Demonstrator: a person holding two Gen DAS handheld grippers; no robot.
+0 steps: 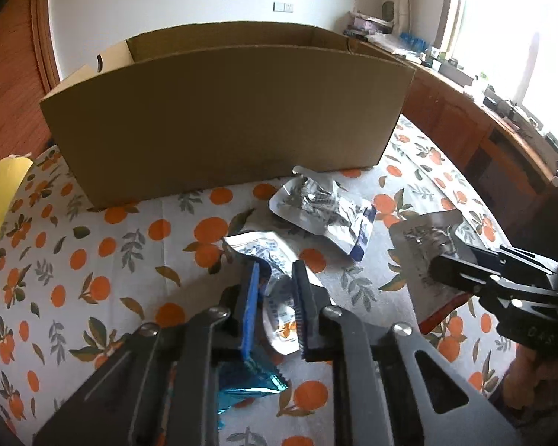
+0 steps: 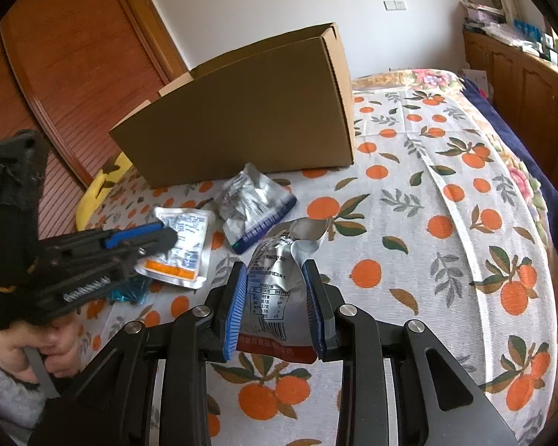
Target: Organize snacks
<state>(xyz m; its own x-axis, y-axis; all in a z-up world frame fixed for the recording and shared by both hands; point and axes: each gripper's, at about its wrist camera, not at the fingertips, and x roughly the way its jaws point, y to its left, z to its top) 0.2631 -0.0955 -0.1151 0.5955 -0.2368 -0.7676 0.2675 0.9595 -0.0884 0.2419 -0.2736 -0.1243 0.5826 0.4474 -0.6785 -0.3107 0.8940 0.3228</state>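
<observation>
Snacks lie on the orange-print cloth (image 2: 446, 193) before the box (image 2: 249, 119). My left gripper (image 1: 277, 297) straddles the orange-striped packet (image 1: 279, 312) and my right gripper (image 2: 275, 304) the red-edged packet (image 2: 275, 290), jaws part open, neither gripping. I'd close low and squarely, then lift each clear of the box wall.

We're seeing the tall brown cardboard box (image 1: 219, 111) walling off the far side, open on top. Three crinkled silver snack pouches (image 2: 255, 204) are crowding the middle of the orange-print tablecloth (image 2: 446, 223). Its right side is lying bare, so a gripper is getting easy passage there.
</observation>
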